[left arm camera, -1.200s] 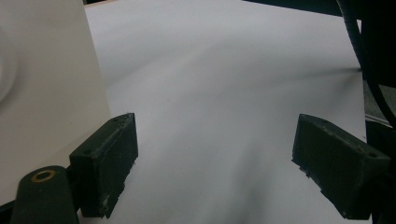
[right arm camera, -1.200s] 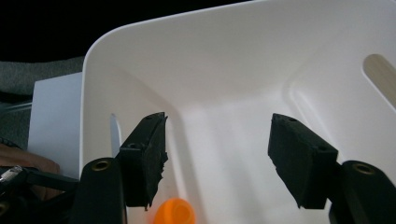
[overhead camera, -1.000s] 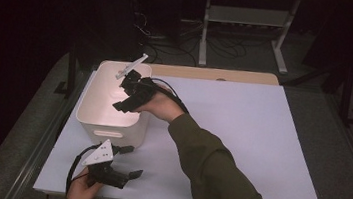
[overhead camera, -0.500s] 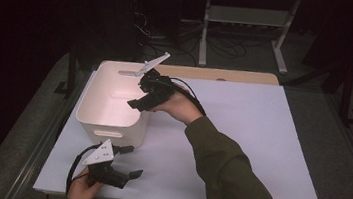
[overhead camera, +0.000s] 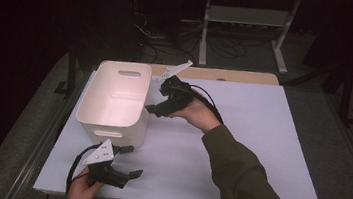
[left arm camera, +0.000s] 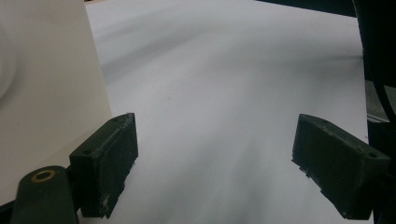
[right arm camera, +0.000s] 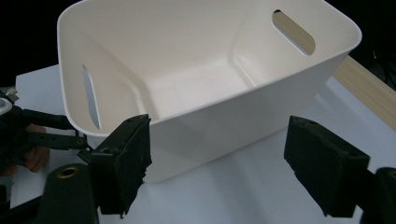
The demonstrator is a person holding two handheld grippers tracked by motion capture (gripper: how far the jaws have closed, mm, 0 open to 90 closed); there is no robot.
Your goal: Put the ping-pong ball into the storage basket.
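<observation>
The right gripper (overhead camera: 156,106) is now hanging just beside the right wall of the white bin (overhead camera: 97,105), where a second ago it was reaching down over the bin's open top; it is coming away to the right, and its jaws have just been opening, with nothing between them. In the right gripper view the two black pads are standing well apart, framing the bin's outer wall (right arm camera: 243,107) without touching it, and the bin's floor is looking bare, so it seems that gripper is finishing a reach into the bin and is pulling clear. The bin is sitting on the left part of the white table (overhead camera: 260,139), near its far edge, upright, with a handle slot in each end wall. The left gripper (overhead camera: 129,162) is resting low at the near left corner of the table, just in front of the bin, its jaws spread wide and empty over the bare tabletop (left arm camera: 233,93). The table's right half is carrying nothing, so little is standing in the right hand's way; the bin's wall beside the left gripper is the only close obstacle.
</observation>
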